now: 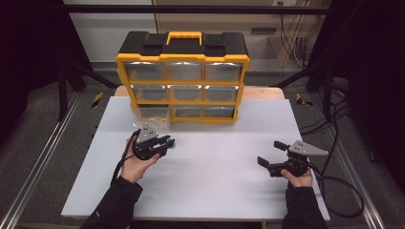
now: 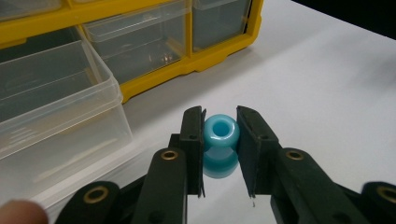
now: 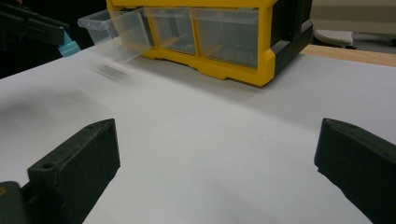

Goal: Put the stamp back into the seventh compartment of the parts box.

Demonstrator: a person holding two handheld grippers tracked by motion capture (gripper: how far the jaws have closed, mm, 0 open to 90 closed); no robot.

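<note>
A small light-blue spool-shaped piece (image 2: 220, 144) with a hole through it is pinched between the jaws of my left gripper (image 2: 220, 151), held just above the white table. From above, that gripper (image 1: 168, 141) sits left of centre, the blue piece (image 1: 172, 142) at its tip, right in front of a clear drawer (image 1: 152, 114) pulled out of the yellow organiser's (image 1: 184, 76) bottom left slot. The same drawer (image 2: 56, 112) lies to the left in the left gripper view. My right gripper (image 1: 271, 153) rests open at the right, with nothing between its wide jaws (image 3: 215, 163).
The yellow and black organiser with clear drawers stands at the back of the white table top (image 1: 215, 167). In the right gripper view the organiser (image 3: 219, 37) and the pulled-out drawer (image 3: 116, 30) lie ahead. Cables (image 1: 344, 191) trail off the right edge.
</note>
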